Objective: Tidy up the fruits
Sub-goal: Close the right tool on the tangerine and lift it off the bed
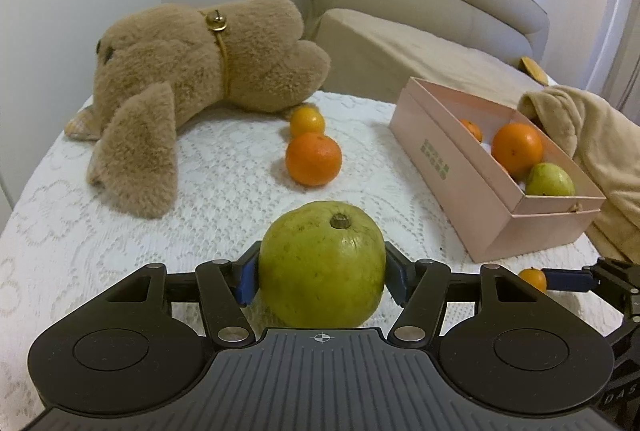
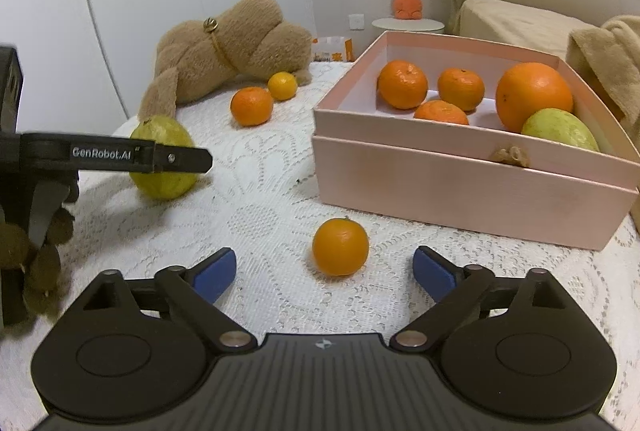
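Two grippers, one fruit each. Guava (image 1: 322,265) sits btwn my left gripper's (image 1: 322,277) blue pads (image 1: 245,281), both pads pressed on its sides, jaws about half open, so I'm clamped on it. It looks to be resting on the cloth (image 1: 224,183) w/ stem end up; can't tell if it's lifted. Grip is across the widest part, prob so the round skin doesn't squirt out.

Ahead of my right gripper (image 2: 324,271) lies a small orange (image 2: 340,247), just past the tips and centred btwn them, not touching. Jaws spread wide, holding nothing; lined up that way for a straight push-in, I'd say.

Box (image 2: 472,187) is ahead-right of the right gripper, far right of the left; it has several oranges and a second guava (image 2: 560,131) in it already. Two more oranges (image 1: 314,159) lie ahead of the left gripper, by the plush toy (image 1: 200,71).
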Motion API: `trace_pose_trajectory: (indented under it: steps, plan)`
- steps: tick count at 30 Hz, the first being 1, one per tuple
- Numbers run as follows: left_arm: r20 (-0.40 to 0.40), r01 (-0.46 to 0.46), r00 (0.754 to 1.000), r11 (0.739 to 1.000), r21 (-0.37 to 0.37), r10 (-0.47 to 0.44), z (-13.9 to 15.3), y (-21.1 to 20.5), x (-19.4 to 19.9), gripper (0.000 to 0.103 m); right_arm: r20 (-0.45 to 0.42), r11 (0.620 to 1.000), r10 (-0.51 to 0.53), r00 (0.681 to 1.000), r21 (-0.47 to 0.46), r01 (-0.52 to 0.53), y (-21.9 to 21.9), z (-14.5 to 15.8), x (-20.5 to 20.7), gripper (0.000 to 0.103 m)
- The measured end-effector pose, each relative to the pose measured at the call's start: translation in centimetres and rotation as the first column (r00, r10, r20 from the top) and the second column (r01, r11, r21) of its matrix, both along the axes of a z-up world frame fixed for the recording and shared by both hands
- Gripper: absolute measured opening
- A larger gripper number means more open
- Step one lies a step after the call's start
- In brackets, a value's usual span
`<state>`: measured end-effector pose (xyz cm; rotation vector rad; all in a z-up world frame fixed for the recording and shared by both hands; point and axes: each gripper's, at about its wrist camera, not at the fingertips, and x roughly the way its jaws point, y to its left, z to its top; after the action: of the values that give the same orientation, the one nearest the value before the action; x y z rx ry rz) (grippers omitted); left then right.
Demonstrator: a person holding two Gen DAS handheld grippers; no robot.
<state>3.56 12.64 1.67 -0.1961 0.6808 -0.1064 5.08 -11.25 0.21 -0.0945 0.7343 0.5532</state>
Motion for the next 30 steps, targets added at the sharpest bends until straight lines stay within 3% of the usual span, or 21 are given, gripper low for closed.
trace_pose_trajectory:
  steps: [6,19,21,26,30]
  plan:
    - [0.045,0.031,0.999,0.999,-0.035,-0.03,-0.5,0.2,-0.5,0.066,0.004,0.995,0.024,1.0,-0.102,-0.023,1.3,-0.3,-0.1,0.103]
    - [0.054,-0.029,0.998,0.995,-0.098,0.035,-0.6,2.2,-1.0,0.066,-0.023,0.993,0.05,0.999,-0.102,-0.052,1.0,0.0,-0.2,0.103]
    - [0.049,-0.026,0.998,0.994,-0.103,0.032,-0.8,2.2,-0.9,0.066,-0.039,0.996,0.023,0.999,-0.086,-0.026,0.9,0.3,0.1,0.101]
    - [0.055,0.007,0.998,0.998,-0.068,-0.003,-0.8,1.3,-1.1,0.066,-0.043,0.996,-0.042,0.998,-0.077,0.038,0.9,1.1,0.8,0.081]
    - [0.061,0.01,0.998,0.999,-0.043,-0.008,-0.9,0.9,-1.2,0.066,-0.027,0.994,-0.064,0.998,-0.095,0.061,1.2,1.1,0.6,0.078]
